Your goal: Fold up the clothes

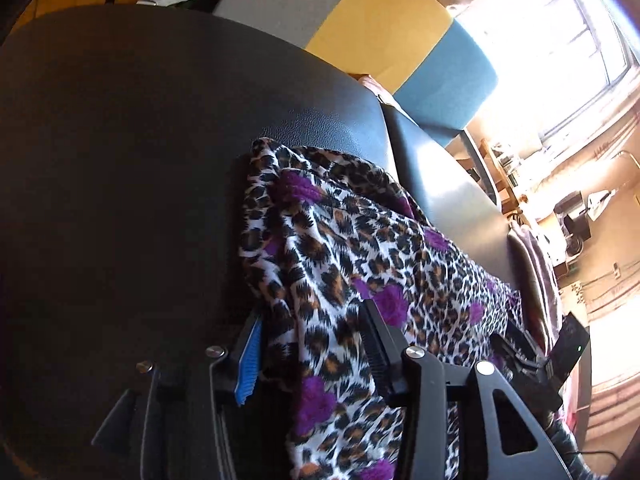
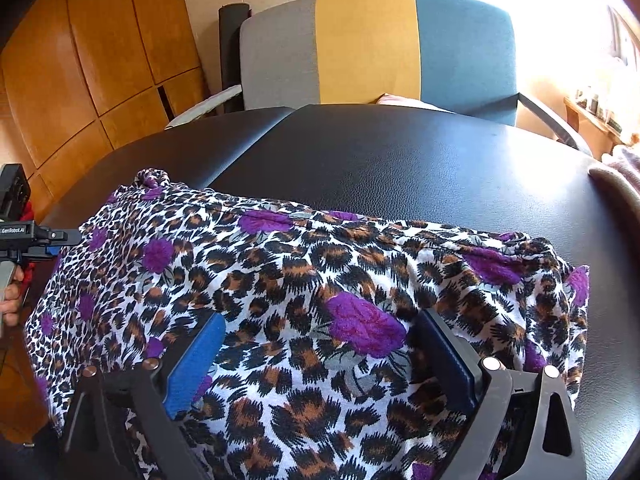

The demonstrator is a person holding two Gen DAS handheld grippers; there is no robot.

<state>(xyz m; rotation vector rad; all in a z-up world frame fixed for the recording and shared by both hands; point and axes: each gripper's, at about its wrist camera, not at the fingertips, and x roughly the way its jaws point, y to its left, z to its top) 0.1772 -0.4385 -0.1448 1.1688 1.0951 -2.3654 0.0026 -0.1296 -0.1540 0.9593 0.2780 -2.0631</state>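
Observation:
A leopard-print garment with purple flowers lies bunched on the black padded table. It also shows in the left wrist view. My left gripper is open, its jaws either side of a fold at the garment's left end. My right gripper is open, its jaws wide apart over the garment's near edge. The cloth runs between the fingers of both, with no pinch visible. The left gripper also shows at the left edge of the right wrist view.
A grey, yellow and blue chair stands behind the table. A pink cloth lies at the table's right edge. Wooden cabinets stand at left. A bright window is at right.

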